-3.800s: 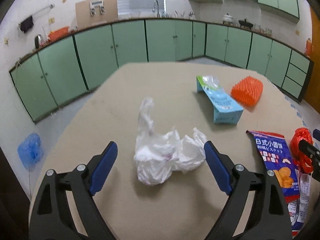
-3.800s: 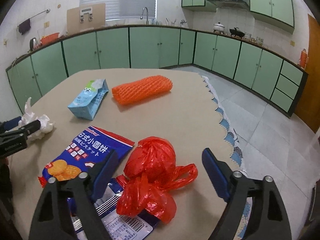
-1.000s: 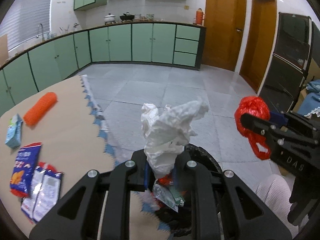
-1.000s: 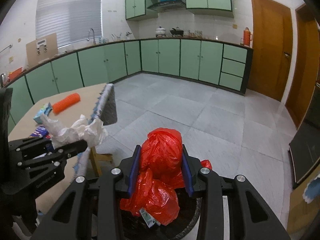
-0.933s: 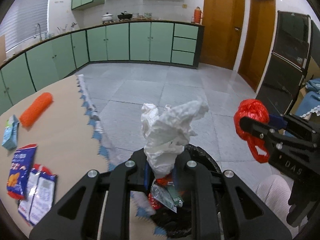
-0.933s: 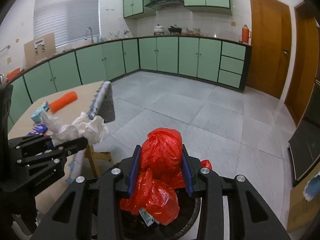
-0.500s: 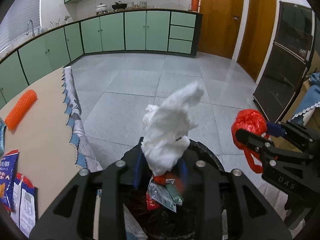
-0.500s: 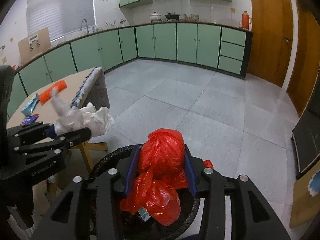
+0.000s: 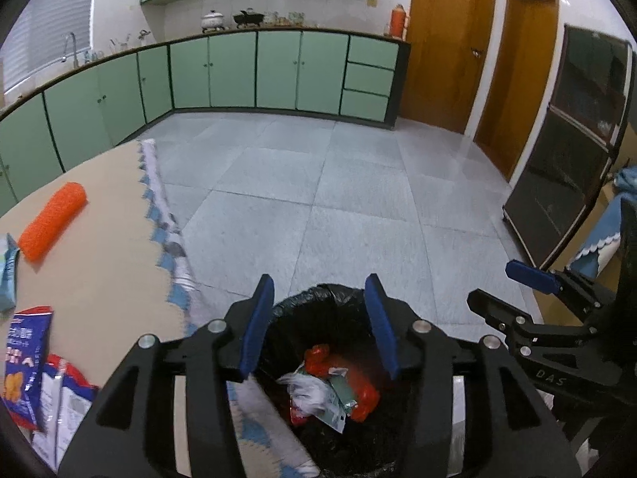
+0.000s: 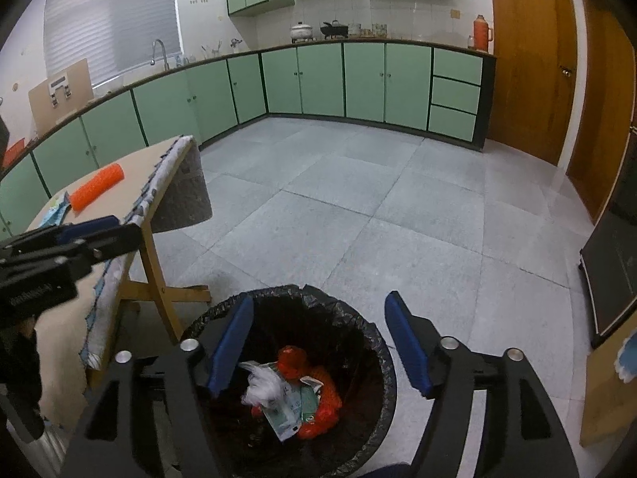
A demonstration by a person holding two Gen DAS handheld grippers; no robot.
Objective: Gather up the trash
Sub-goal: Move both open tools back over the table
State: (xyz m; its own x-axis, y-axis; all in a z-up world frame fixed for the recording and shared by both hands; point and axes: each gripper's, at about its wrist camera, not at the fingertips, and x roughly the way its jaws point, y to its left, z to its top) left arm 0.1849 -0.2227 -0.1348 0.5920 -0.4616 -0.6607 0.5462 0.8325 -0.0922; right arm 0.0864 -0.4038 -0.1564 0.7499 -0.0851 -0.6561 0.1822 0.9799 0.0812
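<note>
Hovering above the bin [image 10: 382, 342], the left gripper [image 9: 318, 326] and right gripper [image 10: 318, 342] are both gaping with nothing between their fingers. The trash [image 10: 294, 394] is lying inside the bin, crumpled, its long axis indeterminate.

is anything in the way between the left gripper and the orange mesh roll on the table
Nothing visible. The left gripper hangs open over the trash bin, and the orange mesh roll lies on bare tabletop past the table edge, with only open surface between.
</note>
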